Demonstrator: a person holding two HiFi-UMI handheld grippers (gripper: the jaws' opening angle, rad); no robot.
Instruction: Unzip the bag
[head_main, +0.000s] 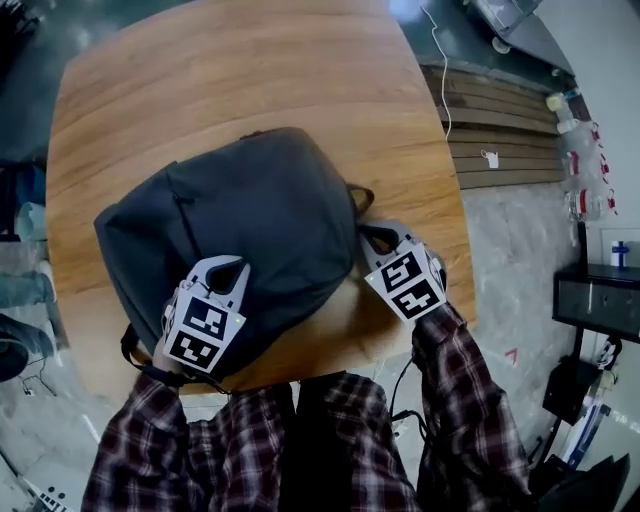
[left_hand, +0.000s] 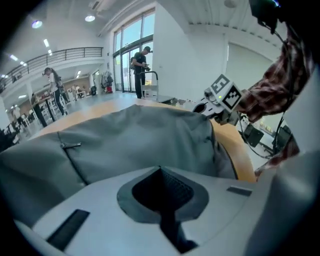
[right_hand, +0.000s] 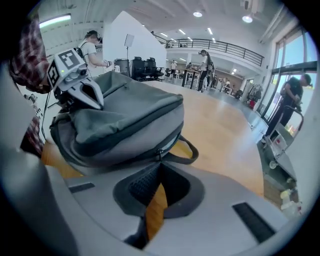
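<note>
A dark grey backpack (head_main: 240, 220) (left_hand: 140, 135) (right_hand: 120, 120) lies flat on a round-cornered wooden table (head_main: 250, 70). My left gripper (head_main: 238, 266) (left_hand: 160, 169) is shut, its tips resting on the bag's near top panel with nothing held. My right gripper (head_main: 372, 234) (right_hand: 160, 164) sits at the bag's right side, shut at the small zipper pull (right_hand: 158, 152), whose tab runs down into the tips. The zip line runs along the bag's side wall. A carry handle (right_hand: 185, 152) loops out just beyond the pull. A second zipper tab (left_hand: 70, 145) lies on the top panel.
The table's near edge (head_main: 330, 365) lies just under both grippers. Wooden decking (head_main: 500, 130) and a dark cabinet (head_main: 595, 300) stand to the right of the table. Several people stand far off in the hall, one beside a cart (right_hand: 290, 100).
</note>
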